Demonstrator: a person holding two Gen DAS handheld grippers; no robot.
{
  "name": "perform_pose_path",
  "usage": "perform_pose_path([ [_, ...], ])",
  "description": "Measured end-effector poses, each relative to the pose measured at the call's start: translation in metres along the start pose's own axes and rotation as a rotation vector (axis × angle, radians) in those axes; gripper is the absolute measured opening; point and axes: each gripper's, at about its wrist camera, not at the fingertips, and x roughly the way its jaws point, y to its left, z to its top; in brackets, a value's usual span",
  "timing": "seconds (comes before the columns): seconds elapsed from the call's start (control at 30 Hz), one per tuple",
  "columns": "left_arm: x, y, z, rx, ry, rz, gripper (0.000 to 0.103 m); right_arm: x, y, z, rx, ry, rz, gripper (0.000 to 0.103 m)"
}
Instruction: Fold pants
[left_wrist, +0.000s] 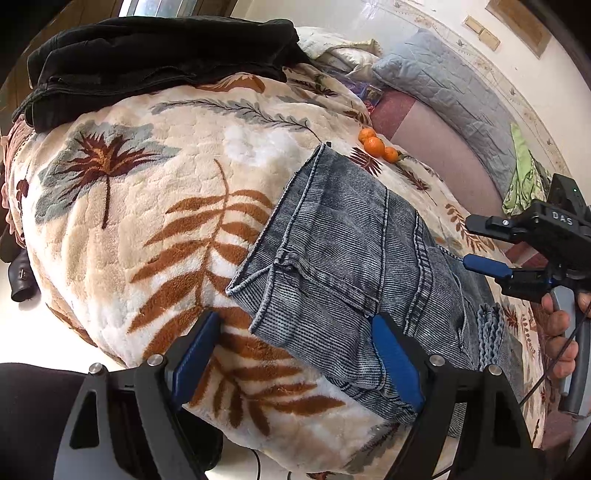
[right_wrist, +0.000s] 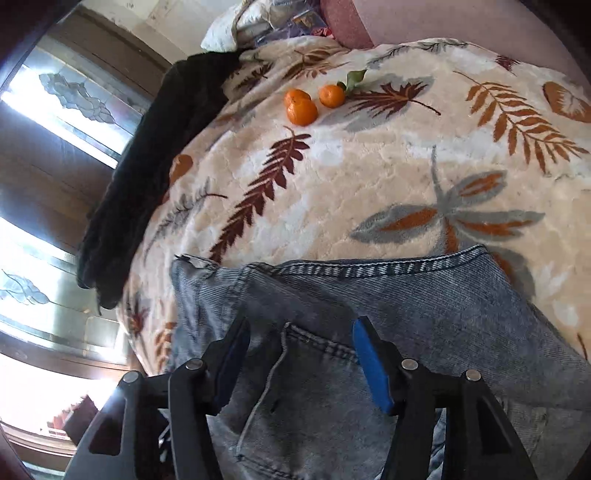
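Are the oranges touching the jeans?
Apart. The right wrist view shows the oranges lying well beyond the jeans, with a wide stretch of bare blanket between them.

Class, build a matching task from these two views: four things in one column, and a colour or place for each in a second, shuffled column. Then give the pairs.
Things:
1. jeans
2. tangerines
3. dark garment
4. pillow

Descriptions:
A. black, at the blanket's far edge
B. pale blue-grey, quilted
C. orange, grouped on the blanket
D. washed blue-grey denim, folded

Pairs: 1-D, 2-C, 3-A, 4-B
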Motion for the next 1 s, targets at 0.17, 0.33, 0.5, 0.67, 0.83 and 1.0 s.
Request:
perform_pose_path([
  [0.17, -0.004, -0.001, -0.001, -0.013, -0.008, -0.018, 0.085, 0.044, -0.011, -0.017, 0.031, 0.102, -0.026, 0.075],
  [0.33, -0.016, 0.004, -0.003, -0.032, -0.047, -0.044, 0.085, 0.004, 0.013, -0.026, 0.048, 0.004, 0.072, 0.075],
  [0.5, -0.019, -0.001, -0.006, -0.026, -0.070, -0.049, 0.085, 0.024, 0.019, -0.056, 0.093, 0.070, 0.317, 0.075],
  [0.67, -0.026, -0.004, -0.013, 0.018, -0.091, -0.025, 0.085, 0.047, -0.002, -0.060, 0.219, 0.073, 0.290, 0.063],
  [0.83, -0.028, -0.001, -0.013, 0.006, -0.099, -0.033, 0.085, 0.015, 0.032, -0.049, 0.103, 0.025, 0.319, 0.065],
  [1.0, -0.028, -0.003, -0.012, 0.006, -0.099, -0.064, 0.085, 0.070, 0.010, -0.050, 0.142, 0.086, 0.237, 0.078],
])
